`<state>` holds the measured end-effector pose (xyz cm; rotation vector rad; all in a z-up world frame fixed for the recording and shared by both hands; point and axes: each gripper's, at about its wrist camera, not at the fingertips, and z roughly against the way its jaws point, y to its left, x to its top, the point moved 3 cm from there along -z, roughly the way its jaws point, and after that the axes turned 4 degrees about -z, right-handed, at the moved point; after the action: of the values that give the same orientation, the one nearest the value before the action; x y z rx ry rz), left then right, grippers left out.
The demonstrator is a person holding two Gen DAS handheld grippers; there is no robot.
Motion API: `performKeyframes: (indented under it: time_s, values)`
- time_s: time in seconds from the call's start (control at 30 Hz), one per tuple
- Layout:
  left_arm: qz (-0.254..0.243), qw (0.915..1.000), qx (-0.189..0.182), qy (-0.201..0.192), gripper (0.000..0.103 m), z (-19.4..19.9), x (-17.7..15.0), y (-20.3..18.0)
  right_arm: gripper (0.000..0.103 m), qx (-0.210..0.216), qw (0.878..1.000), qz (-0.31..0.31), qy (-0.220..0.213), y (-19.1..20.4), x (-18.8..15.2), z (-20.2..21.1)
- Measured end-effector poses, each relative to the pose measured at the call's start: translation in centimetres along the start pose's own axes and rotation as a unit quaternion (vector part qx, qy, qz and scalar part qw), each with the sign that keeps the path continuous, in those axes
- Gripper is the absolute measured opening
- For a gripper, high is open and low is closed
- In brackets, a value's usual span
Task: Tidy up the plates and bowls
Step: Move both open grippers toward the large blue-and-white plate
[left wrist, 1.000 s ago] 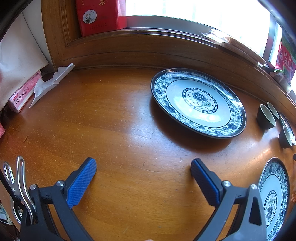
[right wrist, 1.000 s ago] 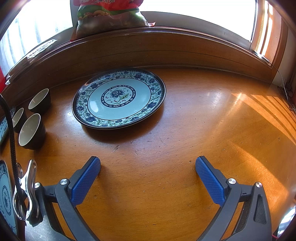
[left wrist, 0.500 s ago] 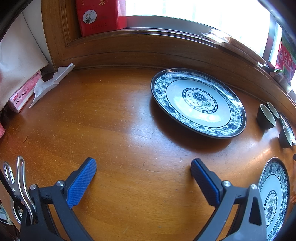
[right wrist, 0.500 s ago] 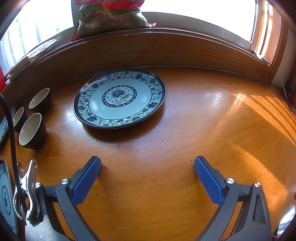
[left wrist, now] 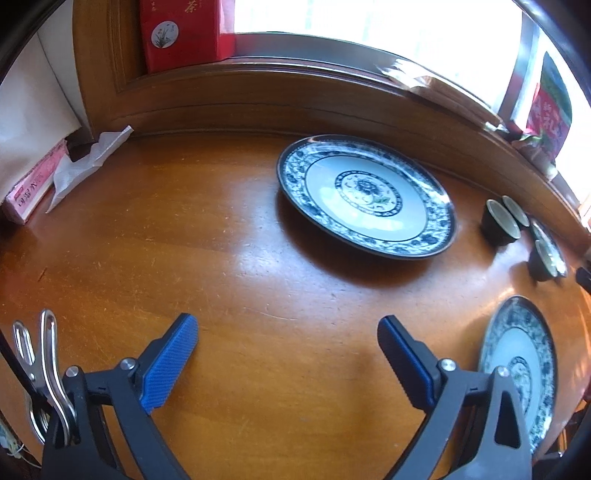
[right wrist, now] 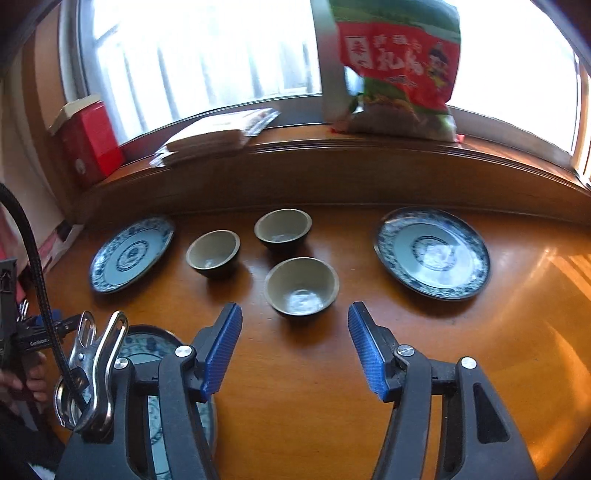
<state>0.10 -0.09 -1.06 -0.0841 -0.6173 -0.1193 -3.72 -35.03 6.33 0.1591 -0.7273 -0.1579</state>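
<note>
In the left wrist view a large blue-and-white plate (left wrist: 365, 195) lies on the wooden table (left wrist: 184, 251), well beyond my left gripper (left wrist: 284, 325), which is open and empty. A smaller plate (left wrist: 517, 365) lies at the lower right and dark bowls (left wrist: 500, 221) stand at the right edge. In the right wrist view three dark bowls stand together: the nearest bowl (right wrist: 301, 286), a left one (right wrist: 214, 253) and a far one (right wrist: 282, 229). My right gripper (right wrist: 293, 314) hovers just short of the nearest bowl, its jaws closing with nothing between them. Plates lie left (right wrist: 131, 253), right (right wrist: 432, 253) and under the left finger (right wrist: 147, 350).
A raised wooden sill (right wrist: 369, 166) walls the table's far side, carrying a snack bag (right wrist: 399, 66), papers (right wrist: 214, 133) and a red box (left wrist: 181, 33). A tissue (left wrist: 88, 162) and a pink box (left wrist: 33, 192) lie at the far left. A person's hand (right wrist: 26, 380) shows at the left edge.
The right gripper swung left and rose, so its view went from one plate to the three bowls flanked by plates; its jaws narrowed. The left gripper's view tilted slightly; its jaws stayed wide.
</note>
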Motion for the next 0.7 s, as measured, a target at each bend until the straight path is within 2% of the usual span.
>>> performKeyframes:
  time_s: [0.2, 0.37, 0.43, 0.53, 0.63, 0.7]
  values:
    - [-0.013, 0.9996, 0.009, -0.023, 0.1, 1.7, 1.4, 0.4, 0.062, 0.007, 1.0, 0.009, 0.029, 2.8, 0.7, -2.1]
    - [-0.021, 0.9986, 0.021, -0.044, 0.1, 2.5, 3.4, 0.9, 0.063, 0.017, 0.999, 0.025, 0.013, 5.5, 1.6, -2.5]
    - [-0.025, 0.9984, 0.017, -0.047, 0.1, 2.7, 4.2, 1.0, 0.068, 0.027, 0.999, 0.034, 0.01, 6.7, 2.2, -2.8]
    - [-0.022, 0.9983, -0.015, -0.053, 0.1, 2.8, 5.2, 1.2, 0.072, 0.068, 0.997, 0.024, 0.032, 8.3, 2.9, -4.0]
    - [-0.012, 0.9954, -0.072, -0.063, 0.1, 2.8, 5.9, 1.4, 0.072, 0.101, 0.993, 0.056, 0.029, 10.6, 3.1, -4.5]
    - [-0.007, 0.9933, -0.095, -0.066, 0.1, 2.9, 6.3, 1.6, 0.072, 0.127, 0.988, 0.074, 0.043, 12.3, 3.2, -5.1]
